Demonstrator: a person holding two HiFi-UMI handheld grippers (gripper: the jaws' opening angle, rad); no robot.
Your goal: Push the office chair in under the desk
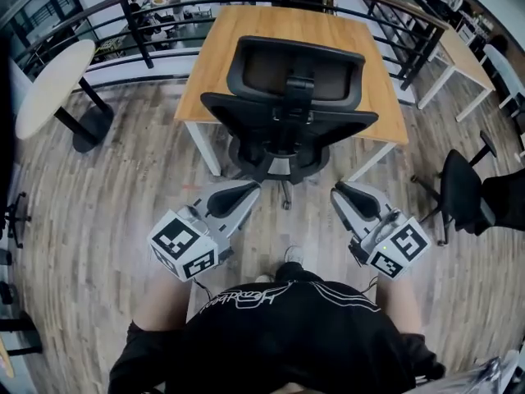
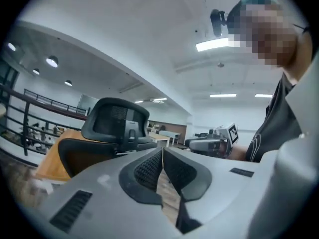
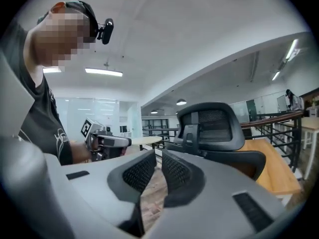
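Two grippers in my charge, both held low over the wooden floor (image 1: 90,220), well short of the chair.

1. Left gripper (image 1: 239,194): closed, its ribbed pads (image 2: 148,169) meeting at the tips, nothing between them. It points to the far side, toward the chair base.
2. Right gripper (image 1: 345,192): narrow, with a thin gap between its pads (image 3: 178,172); only floor shows through, and it holds nothing. It is level with the left one, and they are well apart.
3. Office chair (image 1: 291,97): black, mesh back and headrest turned toward me. It stands at the near edge of the table, between the two near legs, with neither gripper touching it.
4. Table (image 1: 246,31): square orange-brown top on white legs, top bare where I can see it.
5. Round white table (image 1: 49,84): far left, on a dark pedestal.
6. Second black chair (image 1: 462,191): right side, apart from everything else.
7. Dark railing (image 1: 123,2): curving along the far side, behind the table.
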